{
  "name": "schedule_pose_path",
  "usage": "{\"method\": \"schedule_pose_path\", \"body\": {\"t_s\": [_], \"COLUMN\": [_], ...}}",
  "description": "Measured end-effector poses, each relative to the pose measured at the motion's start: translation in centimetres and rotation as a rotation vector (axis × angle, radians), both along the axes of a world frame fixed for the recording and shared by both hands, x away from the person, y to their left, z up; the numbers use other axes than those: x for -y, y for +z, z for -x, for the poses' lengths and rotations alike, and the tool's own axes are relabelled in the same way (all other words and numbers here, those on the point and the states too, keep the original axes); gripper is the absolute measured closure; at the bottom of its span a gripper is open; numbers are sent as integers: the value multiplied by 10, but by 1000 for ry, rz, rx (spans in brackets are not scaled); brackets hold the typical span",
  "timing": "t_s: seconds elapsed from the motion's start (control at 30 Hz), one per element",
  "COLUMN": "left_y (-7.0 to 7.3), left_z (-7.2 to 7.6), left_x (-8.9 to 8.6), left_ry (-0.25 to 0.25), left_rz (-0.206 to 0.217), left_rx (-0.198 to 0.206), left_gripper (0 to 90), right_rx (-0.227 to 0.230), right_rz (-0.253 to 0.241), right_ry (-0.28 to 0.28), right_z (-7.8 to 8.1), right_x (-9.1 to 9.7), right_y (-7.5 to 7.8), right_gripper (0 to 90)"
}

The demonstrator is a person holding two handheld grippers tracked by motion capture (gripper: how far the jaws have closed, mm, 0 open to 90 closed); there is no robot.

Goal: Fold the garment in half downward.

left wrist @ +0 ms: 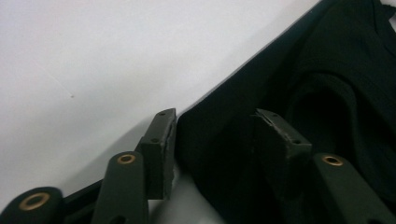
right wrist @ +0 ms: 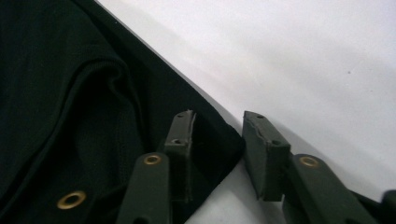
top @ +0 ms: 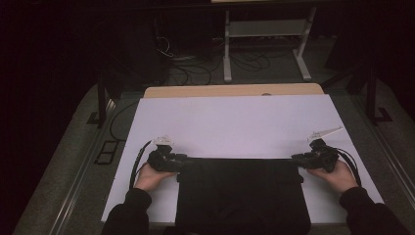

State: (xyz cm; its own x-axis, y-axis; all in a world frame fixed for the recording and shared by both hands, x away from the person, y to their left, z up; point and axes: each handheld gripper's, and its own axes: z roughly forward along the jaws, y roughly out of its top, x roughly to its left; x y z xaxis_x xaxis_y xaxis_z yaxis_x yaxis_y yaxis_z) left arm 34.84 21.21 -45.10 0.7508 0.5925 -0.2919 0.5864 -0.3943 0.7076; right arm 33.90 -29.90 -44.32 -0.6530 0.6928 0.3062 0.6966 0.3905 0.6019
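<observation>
A folded black garment (top: 242, 193) lies on the near half of the white board (top: 235, 122), its front hanging over the near edge. The left gripper (top: 177, 160) straddles the garment's far left corner, the right gripper (top: 297, 157) its far right corner. Both are partly open, with cloth between the jaws but the pads not yet pressing. Beyond the garment's far edge the board lies bare.

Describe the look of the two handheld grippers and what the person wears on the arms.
Both the left gripper and right gripper are black, with flat rectangular pads, brass-coloured rivets, a pale three-cornered plate on top and a trailing black cable. The sleeves are dark and long.
</observation>
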Motion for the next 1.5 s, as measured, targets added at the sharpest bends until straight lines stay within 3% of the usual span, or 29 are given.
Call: {"method": "schedule_pose_path", "body": {"t_s": [0.3,0.37,0.7,0.87,1.07,1.23,1.37,1.5], "left_y": [0,1,7,8,12,10,14,17], "left_z": [2,3,7,5,6,4,3,2], "left_x": [6,8,15,15,14,12,13,14], "left_ry": [-5,-2,20,49,46,30,49,48], "left_rz": [-26,-39,-91,-78,-105,-145,-153,-187], "left_rx": [-8,-6,7,-20,18,27,58,70], "left_gripper": [796,818,837,840,843,846,847,847], "right_rx": [-36,-41,-37,-6,7,32,54,55], "right_rz": [-10,-12,-6,23,41,78,104,114], "right_ry": [7,4,-3,3,-4,-35,-57,-84], "right_z": [0,0,2,4,6,6,6,5], "right_x": [-1,-1,-4,-7,-9,-13,-16,-18], "right_y": [-3,-3,-3,-1,0,1,1,2], "right_gripper": [789,805,848,853,855,859,861,861]}}
